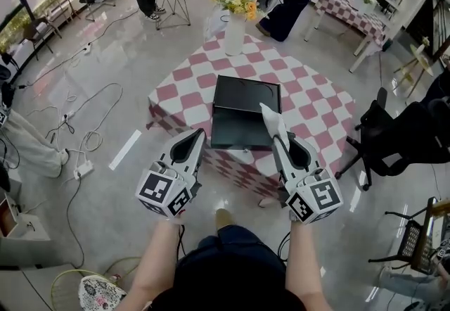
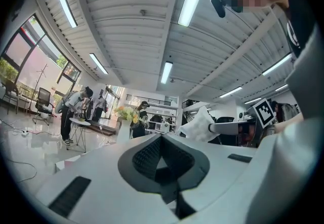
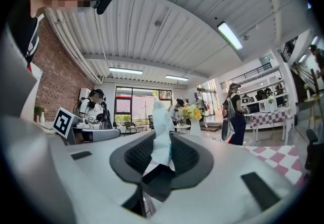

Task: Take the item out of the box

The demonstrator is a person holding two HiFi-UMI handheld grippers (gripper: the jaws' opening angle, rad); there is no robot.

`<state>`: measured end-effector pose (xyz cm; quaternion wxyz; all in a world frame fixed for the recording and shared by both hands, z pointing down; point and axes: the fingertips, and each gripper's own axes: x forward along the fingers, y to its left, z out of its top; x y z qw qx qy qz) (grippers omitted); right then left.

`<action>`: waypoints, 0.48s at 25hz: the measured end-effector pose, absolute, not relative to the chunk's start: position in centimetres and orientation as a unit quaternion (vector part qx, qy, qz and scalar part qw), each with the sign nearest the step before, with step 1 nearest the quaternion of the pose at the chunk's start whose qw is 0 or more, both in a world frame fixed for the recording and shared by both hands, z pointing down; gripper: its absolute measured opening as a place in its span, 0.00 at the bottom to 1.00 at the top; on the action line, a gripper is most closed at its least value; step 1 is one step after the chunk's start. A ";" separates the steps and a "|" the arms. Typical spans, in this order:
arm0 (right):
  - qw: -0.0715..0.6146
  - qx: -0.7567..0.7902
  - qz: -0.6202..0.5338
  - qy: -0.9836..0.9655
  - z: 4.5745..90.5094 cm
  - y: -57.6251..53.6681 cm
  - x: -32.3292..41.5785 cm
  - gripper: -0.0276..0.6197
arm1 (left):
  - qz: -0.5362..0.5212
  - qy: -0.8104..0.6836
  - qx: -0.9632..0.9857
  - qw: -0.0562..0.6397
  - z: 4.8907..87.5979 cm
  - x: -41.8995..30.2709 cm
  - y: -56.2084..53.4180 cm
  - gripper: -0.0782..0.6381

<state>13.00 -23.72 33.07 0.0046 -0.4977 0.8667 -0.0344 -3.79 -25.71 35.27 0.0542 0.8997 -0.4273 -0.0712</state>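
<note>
Removal step judged nearly complete: right gripper (image 1: 280,137) fingers held the white item (image 1: 271,118) narrowly, apparently clear of the open black box (image 1: 242,102). Left gripper (image 1: 200,135) fingers were together and empty. Next move calls for setting the item on the surface (image 1: 316,102).

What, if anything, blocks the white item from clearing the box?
Nothing visible. The right gripper holds the white item pinched in the air above the open black box. The left gripper is off to the side, empty.
</note>
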 end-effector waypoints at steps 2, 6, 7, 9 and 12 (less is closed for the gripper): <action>0.008 -0.499 -0.034 0.866 32.9 -23.5 13.2 0.17 | -0.071 -0.425 0.901 0.054 35.2 -3.6 -25.5 0.13; 0.010 -0.502 -0.033 0.864 33.0 -23.2 13.2 0.17 | -0.072 -0.424 0.901 0.056 35.3 -3.5 -25.1 0.13; 0.010 -0.502 -0.034 0.864 33.0 -23.1 13.3 0.17 | -0.073 -0.424 0.901 0.056 35.3 -3.5 -25.1 0.13; 0.011 -0.502 -0.036 0.864 33.1 -22.8 13.3 0.17 | -0.073 -0.424 0.901 0.057 35.3 -3.5 -24.9 0.13; 0.013 -0.501 -0.039 0.864 33.3 -22.5 13.2 0.17 | -0.071 -0.425 0.900 0.059 35.2 -3.5 -24.7 0.13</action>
